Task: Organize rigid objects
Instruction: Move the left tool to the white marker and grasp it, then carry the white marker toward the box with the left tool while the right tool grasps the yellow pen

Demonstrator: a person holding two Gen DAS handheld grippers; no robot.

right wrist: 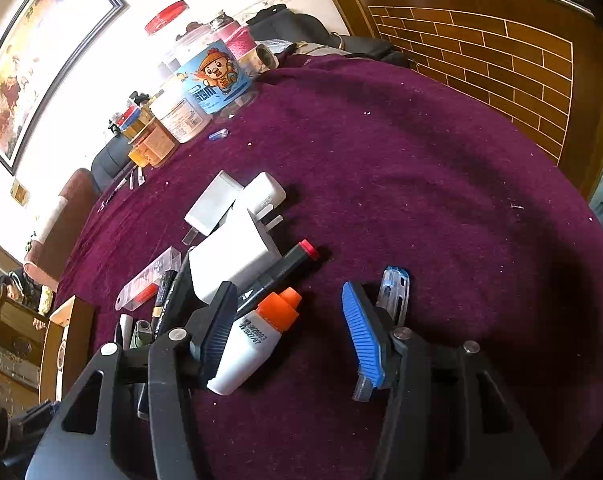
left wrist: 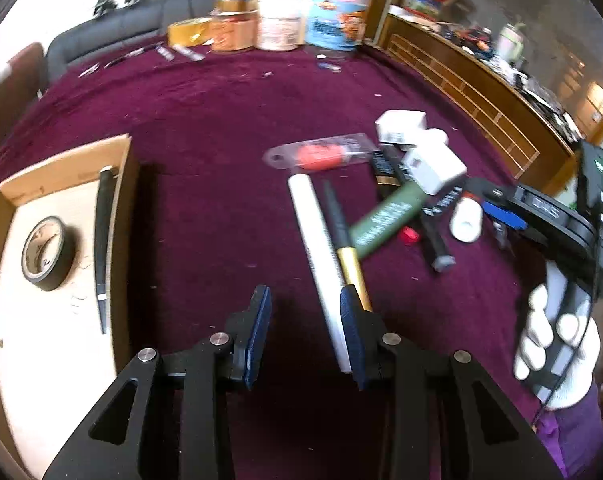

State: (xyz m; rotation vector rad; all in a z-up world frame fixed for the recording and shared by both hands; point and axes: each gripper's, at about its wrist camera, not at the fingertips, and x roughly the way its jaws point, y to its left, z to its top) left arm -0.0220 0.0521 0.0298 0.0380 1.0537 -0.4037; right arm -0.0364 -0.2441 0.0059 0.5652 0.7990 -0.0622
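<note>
At lower centre of the left wrist view, the left gripper (left wrist: 305, 330) hangs over the purple velvet surface (left wrist: 205, 128) with its jaws apart and nothing between the pads; the long white plastic tube (left wrist: 317, 256) and the black-and-gold pen (left wrist: 343, 236) lie just beside its right finger. At left sits the shallow cardboard box (left wrist: 65, 168), already holding a roll of black tape (left wrist: 45, 254) and a dark slim pen (left wrist: 101, 240). In the right wrist view, the right gripper (right wrist: 291, 332) stands open, the white bottle with an orange cap (right wrist: 253, 344) resting against its left pad, unclamped. The step looks like picking from the pile of white chargers (right wrist: 237, 220) and markers; next, the left gripper likely needs to shift right to straddle the tube before closing.
</note>
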